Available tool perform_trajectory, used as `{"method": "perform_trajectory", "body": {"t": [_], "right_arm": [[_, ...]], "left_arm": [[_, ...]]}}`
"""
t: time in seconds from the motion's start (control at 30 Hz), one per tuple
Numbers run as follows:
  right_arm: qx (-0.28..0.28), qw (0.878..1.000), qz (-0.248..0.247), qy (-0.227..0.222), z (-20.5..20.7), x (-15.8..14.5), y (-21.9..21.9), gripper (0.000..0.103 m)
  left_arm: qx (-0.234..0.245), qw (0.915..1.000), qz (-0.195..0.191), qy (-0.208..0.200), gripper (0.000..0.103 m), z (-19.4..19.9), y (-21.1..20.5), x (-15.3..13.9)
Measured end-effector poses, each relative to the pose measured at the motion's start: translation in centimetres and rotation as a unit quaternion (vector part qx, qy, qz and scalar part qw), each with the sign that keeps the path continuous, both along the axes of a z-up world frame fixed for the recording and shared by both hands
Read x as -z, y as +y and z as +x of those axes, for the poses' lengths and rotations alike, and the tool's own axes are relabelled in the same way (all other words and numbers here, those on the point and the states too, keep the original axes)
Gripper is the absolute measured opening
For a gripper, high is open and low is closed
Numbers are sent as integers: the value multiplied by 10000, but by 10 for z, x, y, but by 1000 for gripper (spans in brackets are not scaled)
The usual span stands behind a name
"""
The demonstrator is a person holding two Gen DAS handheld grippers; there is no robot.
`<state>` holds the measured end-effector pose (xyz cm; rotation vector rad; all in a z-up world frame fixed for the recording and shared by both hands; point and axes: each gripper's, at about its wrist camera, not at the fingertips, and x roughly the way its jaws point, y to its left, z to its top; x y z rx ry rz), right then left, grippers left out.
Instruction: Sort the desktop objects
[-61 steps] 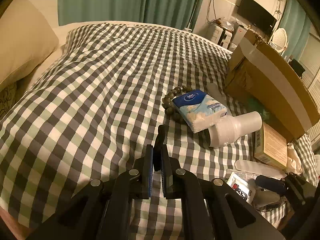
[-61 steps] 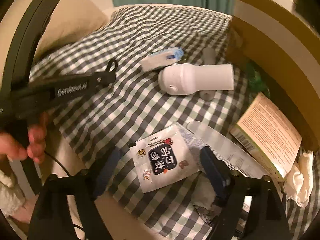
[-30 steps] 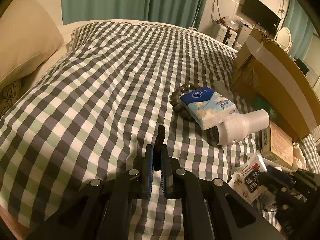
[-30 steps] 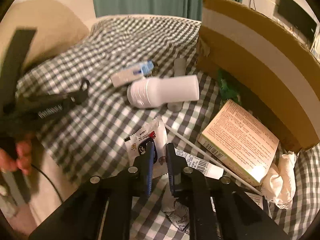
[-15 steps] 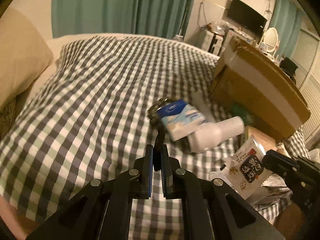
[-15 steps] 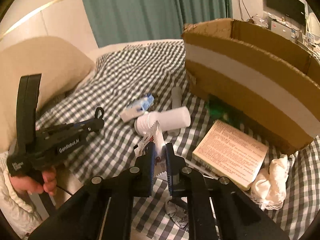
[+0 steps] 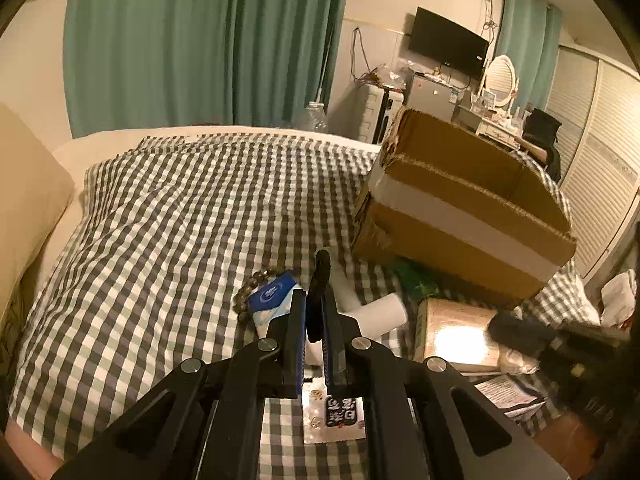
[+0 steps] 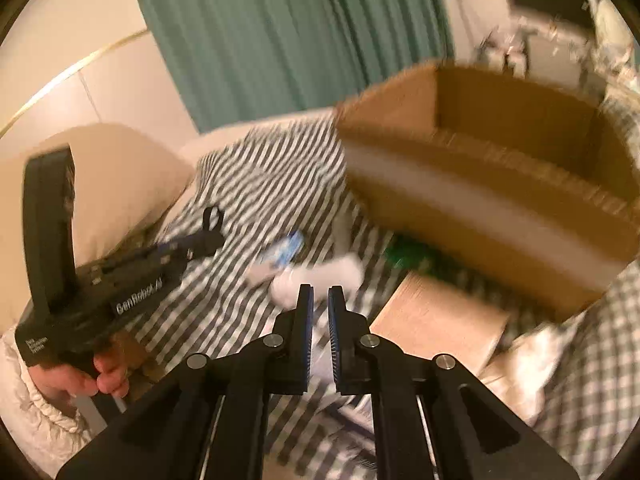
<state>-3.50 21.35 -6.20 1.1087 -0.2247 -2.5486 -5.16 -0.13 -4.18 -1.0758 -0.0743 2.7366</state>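
My left gripper [image 7: 314,296] is shut on a small black clip [image 7: 321,276] that sticks up past its fingertips; in the right wrist view the same clip [image 8: 211,216] shows as a loop at that gripper's tip. My right gripper [image 8: 320,292] is shut, and I see nothing between its fingers in this blurred view. A white snack packet with a black label [image 7: 336,416] lies flat on the checked bed cover under the left gripper. Beyond it lie a blue tissue pack [image 7: 276,300], a bead bracelet [image 7: 247,289] and a white bottle [image 7: 380,312].
An open cardboard box [image 7: 460,220] stands on the bed at the right, with a small tan carton [image 7: 456,332] and something green [image 7: 412,276] in front of it. Papers [image 7: 508,396] and a crumpled white cloth [image 7: 618,296] lie near the edge. A pillow [image 8: 120,184] is at the left.
Both grippers have risen and tipped upward. Half a second ago the right gripper held the snack packet; now the packet lies on the bed and the right fingers look bare.
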Motion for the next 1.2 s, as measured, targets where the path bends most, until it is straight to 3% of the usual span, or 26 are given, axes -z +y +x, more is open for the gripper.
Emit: {"method": "perform_trajectory", "body": {"t": [0.03,0.07,0.13,0.27,0.43,0.63,0.83,0.9,1.03,1.2], "right_arm": [[-36,9999,93,-113,-3,9,-8,18],[-84,9996,203,-197,-6,16,-16,38],[-215,9986,338,-350,-12,31,-31,64],[-441,9956,398,-723,-26,58,-57,65],[-415,9917,444,-1135,-40,88,-78,65],[-213,9926,478,-1093,-50,103,-88,74],[-374,9856,1516,-653,-38,113,-113,71],[-343,9849,1618,-511,-33,115,-113,69],[-192,9864,1556,-484,-32,110,-102,37],[-155,9894,1410,-318,-22,93,-90,31]], "left_arm": [[-51,10000,-55,-32,7,-2,-4,5],[-121,9998,-114,-105,7,-1,-8,13],[-269,9992,-203,-226,7,0,-14,24],[-504,9973,-429,-308,7,0,-29,39],[-678,9971,-247,-237,7,-1,-47,39],[-828,9960,-20,-339,7,-2,-62,46],[-903,9949,111,-439,7,-1,-64,49],[-955,9943,128,-465,7,-2,-65,51],[-1008,9931,150,-584,7,0,-69,53],[-892,9944,70,-569,7,9,-60,47]]}}
